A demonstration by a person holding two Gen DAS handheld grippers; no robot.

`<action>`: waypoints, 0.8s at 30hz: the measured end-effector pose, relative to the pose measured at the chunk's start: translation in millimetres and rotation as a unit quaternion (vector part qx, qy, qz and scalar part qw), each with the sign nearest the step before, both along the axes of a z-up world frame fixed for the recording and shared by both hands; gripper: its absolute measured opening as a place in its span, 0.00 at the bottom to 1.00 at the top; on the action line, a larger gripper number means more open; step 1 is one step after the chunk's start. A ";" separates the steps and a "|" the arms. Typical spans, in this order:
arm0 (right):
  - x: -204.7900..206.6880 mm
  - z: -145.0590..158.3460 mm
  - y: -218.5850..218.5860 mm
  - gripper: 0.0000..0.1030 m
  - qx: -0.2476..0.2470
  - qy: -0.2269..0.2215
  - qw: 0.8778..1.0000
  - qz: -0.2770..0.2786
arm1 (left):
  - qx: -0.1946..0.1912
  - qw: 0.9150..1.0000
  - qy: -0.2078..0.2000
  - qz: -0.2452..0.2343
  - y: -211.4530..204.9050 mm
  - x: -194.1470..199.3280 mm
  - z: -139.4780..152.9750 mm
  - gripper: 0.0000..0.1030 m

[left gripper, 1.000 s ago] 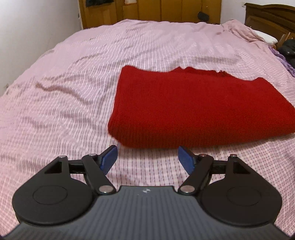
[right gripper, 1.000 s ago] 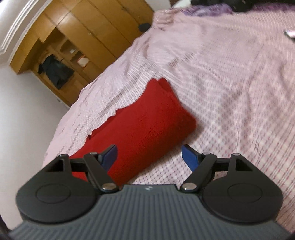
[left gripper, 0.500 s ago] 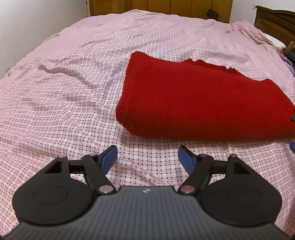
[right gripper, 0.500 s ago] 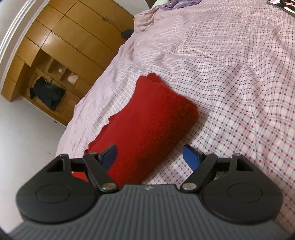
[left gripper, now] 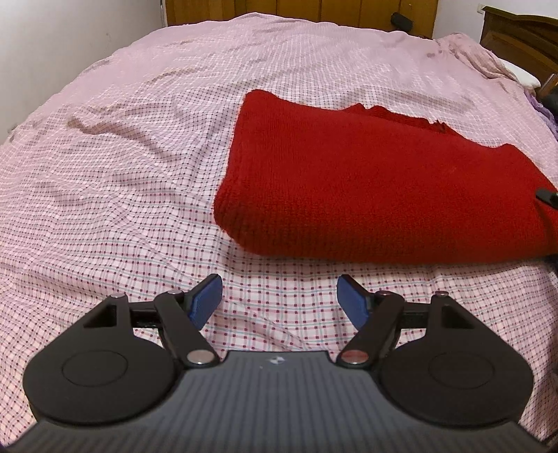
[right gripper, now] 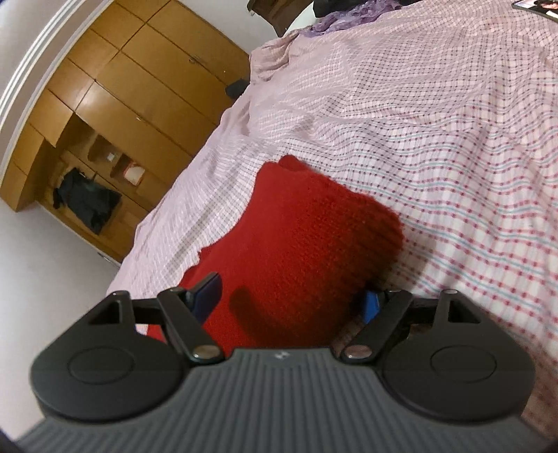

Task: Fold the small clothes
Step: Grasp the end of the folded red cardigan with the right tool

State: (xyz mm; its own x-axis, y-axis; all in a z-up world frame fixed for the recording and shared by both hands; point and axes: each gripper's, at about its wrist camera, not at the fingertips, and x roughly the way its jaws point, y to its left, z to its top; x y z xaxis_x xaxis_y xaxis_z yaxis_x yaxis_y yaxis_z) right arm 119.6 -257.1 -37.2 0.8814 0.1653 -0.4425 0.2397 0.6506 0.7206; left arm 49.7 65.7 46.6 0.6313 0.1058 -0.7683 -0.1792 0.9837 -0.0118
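Note:
A folded red knitted garment (left gripper: pixel 376 188) lies flat on the pink checked bed sheet (left gripper: pixel 122 181). My left gripper (left gripper: pixel 280 301) is open and empty, hovering over the sheet just short of the garment's near edge. In the right wrist view the garment (right gripper: pixel 300 244) fills the centre. My right gripper (right gripper: pixel 289 303) is open and straddles the garment's end: the left pad is above the cloth, the right pad is low beside its edge and partly hidden. A bit of that gripper shows at the right edge of the left wrist view (left gripper: pixel 545 197).
A wooden wardrobe (right gripper: pixel 115 104) with dark clothes hanging stands beyond the bed's far side. A dark wooden headboard (left gripper: pixel 523 38), a pillow and purple cloth (right gripper: pixel 348 17) lie at the bed's head. The sheet is wrinkled to the left of the garment.
Both grippers have moved closer to the garment. My right gripper has come down over the garment's end, so the cloth now lies between its open jaws. The garment has not moved.

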 end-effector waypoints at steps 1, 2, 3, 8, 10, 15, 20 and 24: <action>1.7 -1.2 -0.2 0.79 0.002 -0.004 1.000 -0.003 | 0.000 1.000 -0.001 -0.001 -0.3 -0.1 0.2 0.76; 3.1 -2.6 -0.3 0.79 0.005 -0.008 1.000 -0.004 | 0.001 1.000 -0.001 -0.002 -0.6 -0.2 0.4 0.76; 4.1 -3.0 -0.4 0.79 0.008 -0.010 1.000 -0.005 | 0.001 1.000 -0.001 -0.002 -0.9 -0.2 0.5 0.76; 10.8 -6.9 -1.9 0.78 0.015 -0.022 1.000 -0.011 | 0.000 1.000 0.002 0.000 -1.2 0.2 -0.5 0.76; 16.5 -7.5 -1.8 0.78 0.013 -0.019 1.000 -0.011 | 0.000 1.000 0.003 0.000 -1.3 0.1 -1.0 0.76; 25.9 -6.1 -5.0 0.69 0.023 -0.010 0.999 -0.020 | 0.001 1.000 0.001 -0.001 -0.4 -2.2 -0.3 0.76; 23.2 -10.3 -16.0 0.39 0.041 -0.014 0.999 -0.022 | -0.001 1.000 -0.005 0.001 0.4 -4.6 4.1 0.76; 21.6 -4.4 -15.5 0.35 0.027 -0.024 0.999 -0.007 | -0.002 1.000 -0.014 -0.003 -0.7 -6.1 9.5 0.76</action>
